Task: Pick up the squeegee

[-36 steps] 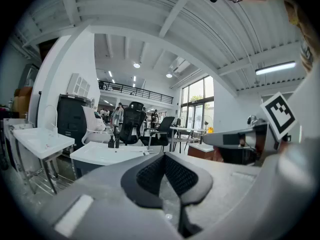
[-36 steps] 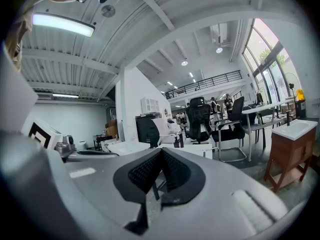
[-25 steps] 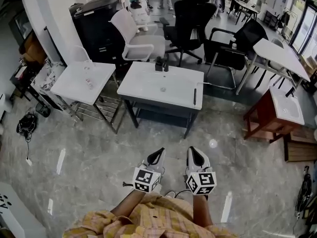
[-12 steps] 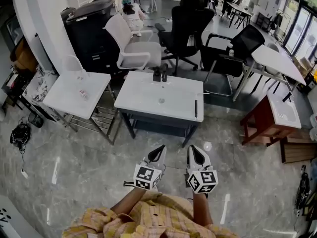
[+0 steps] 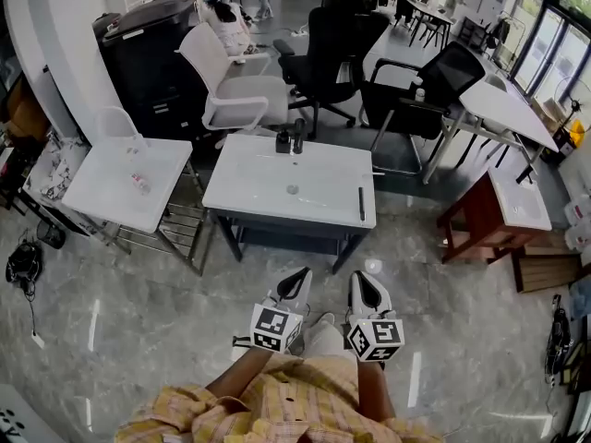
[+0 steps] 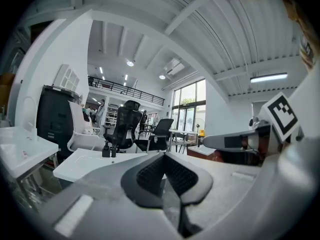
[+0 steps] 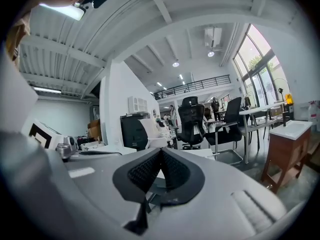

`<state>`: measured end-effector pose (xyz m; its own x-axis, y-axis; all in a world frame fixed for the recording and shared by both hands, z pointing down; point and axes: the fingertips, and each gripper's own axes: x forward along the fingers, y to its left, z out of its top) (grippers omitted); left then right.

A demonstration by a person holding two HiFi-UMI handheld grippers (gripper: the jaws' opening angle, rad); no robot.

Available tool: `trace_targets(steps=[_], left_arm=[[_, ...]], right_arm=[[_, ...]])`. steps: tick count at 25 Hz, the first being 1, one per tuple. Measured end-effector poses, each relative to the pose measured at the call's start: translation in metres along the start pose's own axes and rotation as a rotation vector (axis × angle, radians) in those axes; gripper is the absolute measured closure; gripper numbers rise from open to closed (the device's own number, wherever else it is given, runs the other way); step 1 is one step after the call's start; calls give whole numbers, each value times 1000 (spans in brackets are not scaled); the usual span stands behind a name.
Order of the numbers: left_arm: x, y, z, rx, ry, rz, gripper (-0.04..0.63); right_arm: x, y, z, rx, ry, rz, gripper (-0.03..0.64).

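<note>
You stand on a glossy grey stone floor in a showroom, looking steeply down past your yellow plaid sleeves. You hold both grippers level in front of your waist, side by side and pointing forward, each with its cube of square markers facing up.

The left gripper has its jaws closed, the dark ribbed pads meeting at the tips with nothing between them; the left gripper view shows the same. The right gripper is also narrow and empty. In its own view the pad tips appear to touch, and the jaws are just beginning to open.

Ahead of both grippers, and well apart from them, stands a white washbasin counter on a dark frame, with a black faucet at its far edge and a small drain in the middle. The squeegee, a slim dark bar, lies flat on this counter along its right-hand edge, pointing away from you. It sits ahead of the right gripper.

To the left is a second white basin top on a metal rack. To the right is a reddish-brown cabinet with a white basin. Behind the counter are a white office chair and black office chairs.
</note>
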<state>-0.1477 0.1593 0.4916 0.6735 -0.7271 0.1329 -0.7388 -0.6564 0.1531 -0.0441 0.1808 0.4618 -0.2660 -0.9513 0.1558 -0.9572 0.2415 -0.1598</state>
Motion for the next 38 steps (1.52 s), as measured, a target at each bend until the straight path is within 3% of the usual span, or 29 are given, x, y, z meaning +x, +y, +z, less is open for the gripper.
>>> trace_targets(steps=[15,38], left_arm=[[54,35,-1,6,14,21,595],[280,110,36,19,58,80,595]], right_arm=[[62,-32,-7,16,35,5,620],[251,-178,40,43,77,65,618]])
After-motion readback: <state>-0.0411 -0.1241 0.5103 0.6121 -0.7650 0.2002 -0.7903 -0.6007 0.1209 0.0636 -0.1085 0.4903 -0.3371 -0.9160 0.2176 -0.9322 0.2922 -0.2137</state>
